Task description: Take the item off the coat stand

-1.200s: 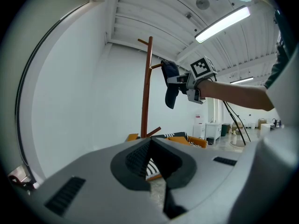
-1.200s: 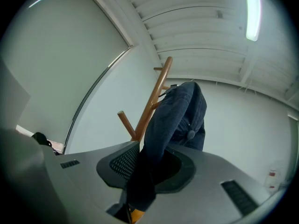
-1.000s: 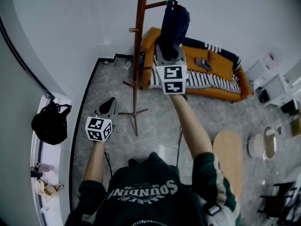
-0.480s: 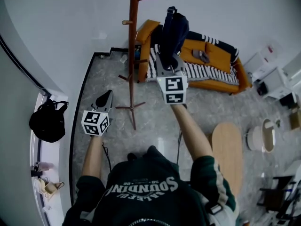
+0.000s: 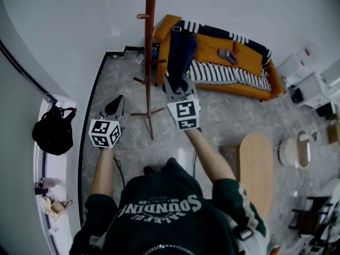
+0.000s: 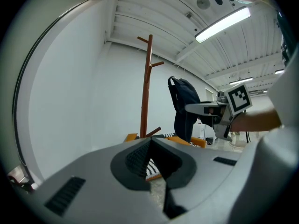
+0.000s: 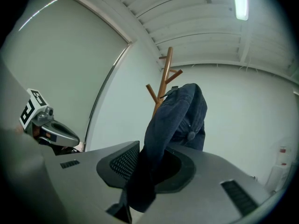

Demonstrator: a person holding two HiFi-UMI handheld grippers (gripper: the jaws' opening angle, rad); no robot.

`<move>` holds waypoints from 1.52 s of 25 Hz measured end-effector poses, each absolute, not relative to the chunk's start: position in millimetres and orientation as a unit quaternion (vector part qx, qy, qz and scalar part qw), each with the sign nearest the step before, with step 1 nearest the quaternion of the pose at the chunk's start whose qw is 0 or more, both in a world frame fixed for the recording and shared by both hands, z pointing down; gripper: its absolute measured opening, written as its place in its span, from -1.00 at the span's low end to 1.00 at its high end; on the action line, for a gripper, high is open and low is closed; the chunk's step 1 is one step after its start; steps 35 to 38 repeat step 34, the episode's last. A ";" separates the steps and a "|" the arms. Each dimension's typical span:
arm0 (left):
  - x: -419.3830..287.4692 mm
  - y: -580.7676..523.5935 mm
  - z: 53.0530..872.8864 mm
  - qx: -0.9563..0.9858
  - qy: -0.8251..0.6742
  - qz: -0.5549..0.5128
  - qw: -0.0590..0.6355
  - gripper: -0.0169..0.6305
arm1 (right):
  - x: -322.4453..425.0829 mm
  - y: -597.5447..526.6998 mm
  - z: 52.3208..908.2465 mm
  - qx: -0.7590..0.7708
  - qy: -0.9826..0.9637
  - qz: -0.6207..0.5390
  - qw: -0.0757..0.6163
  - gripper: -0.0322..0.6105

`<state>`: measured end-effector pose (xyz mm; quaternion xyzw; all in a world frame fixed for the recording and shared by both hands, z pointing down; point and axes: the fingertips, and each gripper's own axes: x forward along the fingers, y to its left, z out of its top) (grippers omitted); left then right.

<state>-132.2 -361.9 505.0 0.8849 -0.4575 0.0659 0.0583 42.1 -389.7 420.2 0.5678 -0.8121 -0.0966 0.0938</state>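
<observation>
The right gripper (image 5: 176, 79) clamps the upright bag (image 5: 180, 51), held just right of the stand (image 5: 150, 62), clear of its pegs; the left gripper (image 5: 114, 103) is closed and empty.

White walls (image 5: 79, 25) throughout. Floor (image 5: 228, 118) grey, marbled. Orange sofa (image 5: 210, 49) with striped throw (image 5: 226, 74) against far wall. Oval wooden table (image 5: 257, 169) at right. Ceiling (image 6: 154, 13) ribbed, white; tube light (image 6: 223, 24) lit. Black bag (image 5: 51, 137) on left ledge (image 5: 45, 171).

Dark green sweatshirt (image 5: 159, 211), pale lettering, striped sleeve (image 5: 240, 206); grey left tool (image 5: 116, 104), right tool (image 5: 176, 81), marker cubes (image 5: 104, 133).
</observation>
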 end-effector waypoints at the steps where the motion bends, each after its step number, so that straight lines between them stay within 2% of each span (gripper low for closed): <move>1: -133.3 -361.5 505.4 0.884 -0.458 0.066 0.059 -0.94 | 39.0 -386.8 424.4 0.565 -0.814 -0.094 0.092 -0.60; 6: -138.2 -358.2 509.0 0.882 -0.463 0.070 0.062 -0.94 | 28.8 -370.9 448.9 0.552 -0.826 -0.074 0.087 -0.60; 14: -149.1 -353.5 517.7 0.876 -0.471 0.076 0.069 -0.94 | 18.8 -352.5 490.6 0.514 -0.849 -0.049 0.115 -0.61; 38: -152.6 -346.5 524.3 0.875 -0.473 0.075 0.074 -0.94 | 17.4 -343.2 498.3 0.509 -0.851 -0.063 0.114 -0.61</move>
